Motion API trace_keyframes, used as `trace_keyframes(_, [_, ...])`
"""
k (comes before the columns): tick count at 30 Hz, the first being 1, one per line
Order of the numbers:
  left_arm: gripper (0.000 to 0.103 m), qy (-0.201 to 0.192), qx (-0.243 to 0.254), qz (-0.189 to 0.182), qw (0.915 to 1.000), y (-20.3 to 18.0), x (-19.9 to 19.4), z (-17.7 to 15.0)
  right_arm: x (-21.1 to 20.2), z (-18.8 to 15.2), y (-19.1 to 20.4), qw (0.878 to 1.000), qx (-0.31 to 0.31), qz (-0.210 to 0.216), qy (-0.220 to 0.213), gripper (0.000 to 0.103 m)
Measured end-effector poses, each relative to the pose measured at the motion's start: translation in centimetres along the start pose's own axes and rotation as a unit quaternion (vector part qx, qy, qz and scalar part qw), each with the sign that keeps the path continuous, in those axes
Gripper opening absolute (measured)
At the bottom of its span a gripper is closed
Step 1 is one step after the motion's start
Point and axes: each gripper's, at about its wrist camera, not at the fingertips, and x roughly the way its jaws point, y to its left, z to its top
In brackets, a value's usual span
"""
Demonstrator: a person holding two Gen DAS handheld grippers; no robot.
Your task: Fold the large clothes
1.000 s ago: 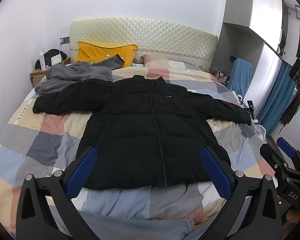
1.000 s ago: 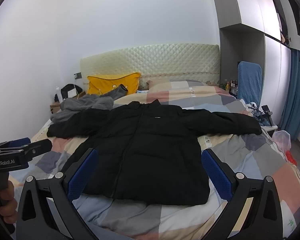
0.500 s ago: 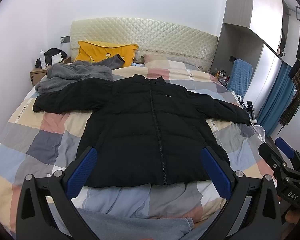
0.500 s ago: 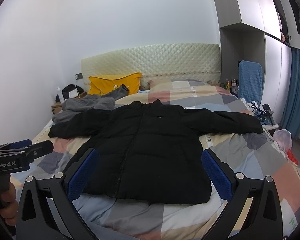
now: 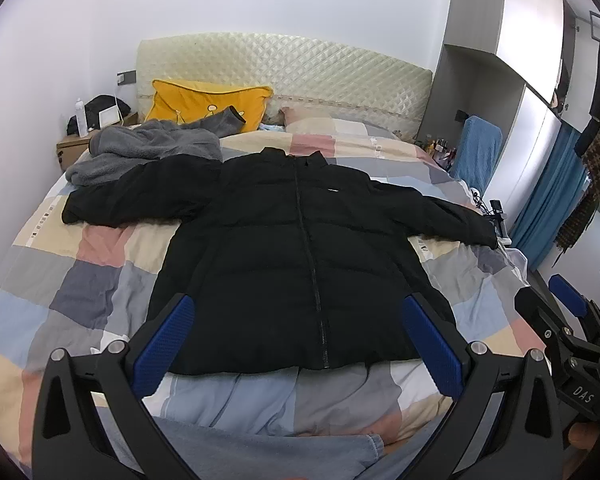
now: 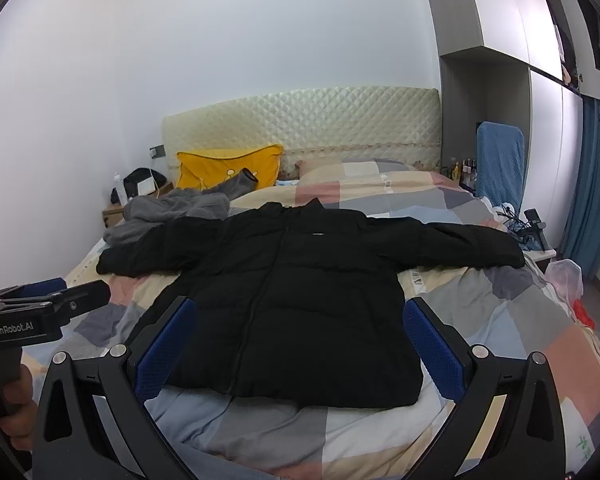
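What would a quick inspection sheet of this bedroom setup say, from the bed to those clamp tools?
Surface: bed with patchwork quilt, wrinkled near the foot.
Job's things: black puffer jacket lies flat, zipped, both sleeves spread out.
Clutter: grey fleece garment heaped by the jacket's sleeve; yellow pillow against the headboard; blue-grey cloth at the near edge.
Grippers: left hand-held gripper open, holding nothing; right hand-held gripper open, holding nothing; both above the foot of the bed.
Cables: a tangle beside the bed at the right.
Surroundings: nightstand with a bottle, blue curtain, white wardrobe.
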Motion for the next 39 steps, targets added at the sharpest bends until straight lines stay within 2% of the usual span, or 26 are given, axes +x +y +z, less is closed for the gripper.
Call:
trace_keyframes(25, [0.103, 0.019, -0.020, -0.001, 0.9996, 2.3, 1.7, -0.1, 1.6, -0.7, 0.6, 1.000, -0.002, -0.001, 0.014, 0.103])
trace_keyframes(39, [0.103, 0.036, -0.026, 0.003, 0.9990, 2.8, 3.5, 0.0, 4.2, -1.2, -0.6, 0.999, 0.011, 0.005, 0.034, 0.103])
